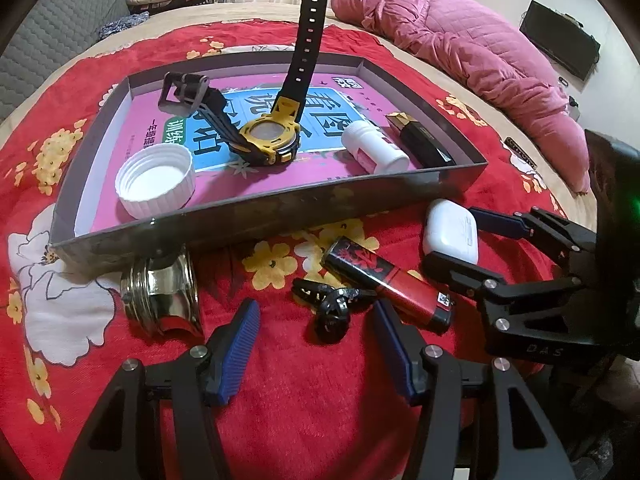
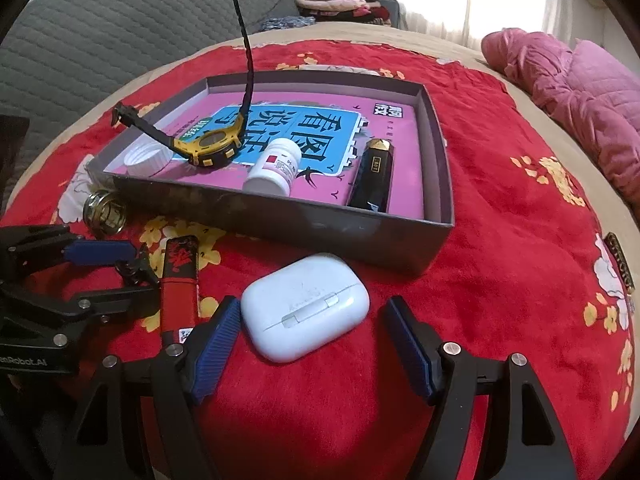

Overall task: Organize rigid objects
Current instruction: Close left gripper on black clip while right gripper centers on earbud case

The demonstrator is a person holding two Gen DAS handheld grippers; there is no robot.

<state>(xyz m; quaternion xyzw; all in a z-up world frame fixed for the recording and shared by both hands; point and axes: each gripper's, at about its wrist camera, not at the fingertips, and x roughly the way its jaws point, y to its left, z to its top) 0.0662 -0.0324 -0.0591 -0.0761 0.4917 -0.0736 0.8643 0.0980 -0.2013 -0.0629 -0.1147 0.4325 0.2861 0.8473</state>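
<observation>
A red flowered blanket (image 2: 500, 240) covers the bed and carries everything. On it sits a shallow grey box (image 1: 280, 216), lined with a pink and blue book cover. Inside the box lie a yellow-and-black watch (image 1: 272, 140) near the middle with one strap standing up, a white pill bottle (image 2: 276, 168) on its side toward the near wall, a black-and-gold lighter (image 2: 374, 176) by the right wall, and a white screw cap (image 1: 156, 180) in the near left corner.

In front of the near wall, on the blanket, lie a white earbud case (image 2: 304, 304), a red-and-black lighter (image 1: 392, 288), a shiny metal fitting (image 1: 160, 300) and a small black clip (image 1: 332, 304).

The right gripper (image 2: 306, 344) tilts steeply down, its jaws spread wide on either side of the earbud case; the left pad seems just at the case's edge, the right one stands clear. The left gripper (image 1: 316, 344) tilts down likewise, jaws spread and empty, the black clip just ahead between its blue pads.
</observation>
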